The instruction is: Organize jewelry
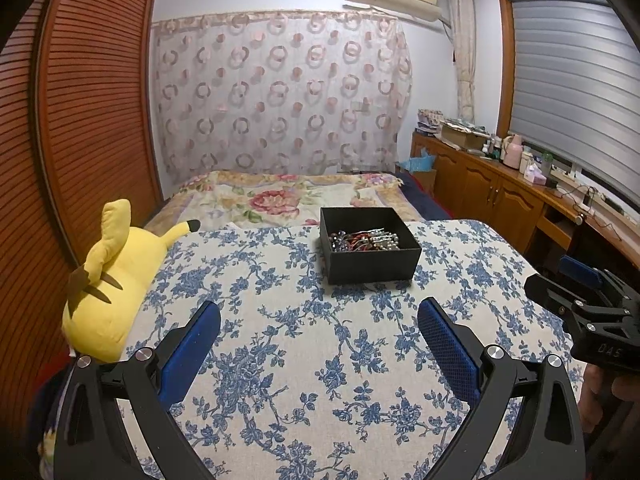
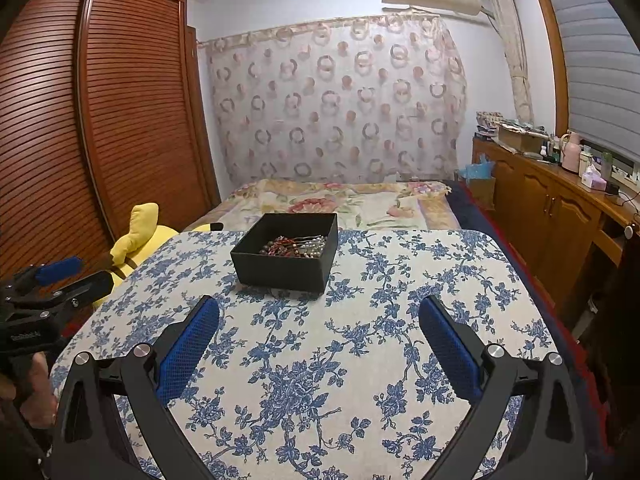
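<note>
Nearest, the left gripper [image 1: 320,320] and right gripper [image 2: 319,318] both hang spread wide and empty over the flowered cloth [image 1: 280,360], likely held back from the work. Farther off at 12 o'clock stands the black box [image 1: 370,250], its jewelry [image 1: 364,239] heaped together inside. That fits sorting either finished or still ahead. A yellow plush toy [image 1: 108,288] lies at 9 o'clock.

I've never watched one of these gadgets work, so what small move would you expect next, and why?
Hard to say: all the jewelry in view lies heaped in the open black box, which fits sorting either pending or done. Both the left gripper and right gripper hang open and empty above the floral tablecloth, short of the box.
</note>
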{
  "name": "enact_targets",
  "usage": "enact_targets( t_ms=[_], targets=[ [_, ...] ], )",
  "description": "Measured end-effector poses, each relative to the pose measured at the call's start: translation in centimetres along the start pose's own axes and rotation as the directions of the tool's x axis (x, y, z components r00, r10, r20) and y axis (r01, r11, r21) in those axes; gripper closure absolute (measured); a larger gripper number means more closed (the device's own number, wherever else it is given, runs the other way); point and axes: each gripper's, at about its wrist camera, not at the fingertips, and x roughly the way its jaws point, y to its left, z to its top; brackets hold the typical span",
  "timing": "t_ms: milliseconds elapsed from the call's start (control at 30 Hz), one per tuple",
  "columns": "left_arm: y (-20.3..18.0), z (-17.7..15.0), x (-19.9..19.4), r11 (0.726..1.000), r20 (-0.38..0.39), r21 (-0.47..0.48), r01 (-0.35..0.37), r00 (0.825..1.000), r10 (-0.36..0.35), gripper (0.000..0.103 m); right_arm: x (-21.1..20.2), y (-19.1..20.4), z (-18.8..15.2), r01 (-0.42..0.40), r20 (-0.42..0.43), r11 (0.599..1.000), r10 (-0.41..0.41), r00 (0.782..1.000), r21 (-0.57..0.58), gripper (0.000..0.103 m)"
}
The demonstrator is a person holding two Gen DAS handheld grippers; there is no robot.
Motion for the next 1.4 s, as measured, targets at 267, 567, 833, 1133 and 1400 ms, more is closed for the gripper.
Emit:
enact_targets(
  t_ms=[267, 567, 833, 1133, 1400],
  targets=[
    [-0.02, 0.09, -0.16, 1.000, 0.003, 0.001, -0.001, 1.000, 0.001, 0.008, 0.06, 0.03, -0.07, -0.001, 0.000, 1.000, 0.001, 1.000, -0.001, 0.002],
    [-0.12, 0.54, -0.62, 1.000, 0.012, 0.005, -0.003, 1.000, 0.003, 0.008, 0.09, -0.03, -0.07, -0.002, 0.004, 1.000, 0.002, 1.000, 0.002, 0.002],
    [-0.18, 0.65, -0.72, 1.000, 0.015, 0.006, -0.004, 1.000, 0.004, 0.008, 0.07, -0.03, -0.10, -0.001, 0.003, 1.000, 0.001, 1.000, 0.002, 0.002],
    [-0.16, 0.79, -0.78, 1.000, 0.016, 0.006, -0.005, 1.000, 0.005, 0.008, 0.15, -0.04, -0.19, -0.002, 0.004, 1.000, 0.002, 1.000, 0.002, 0.002],
    [-0.22, 0.70, -0.83, 1.000, 0.018, 0.007, -0.006, 1.000, 0.006, 0.008, 0.18, -0.03, -0.14, -0.003, 0.003, 1.000, 0.003, 1.000, 0.004, 0.002]
  ],
)
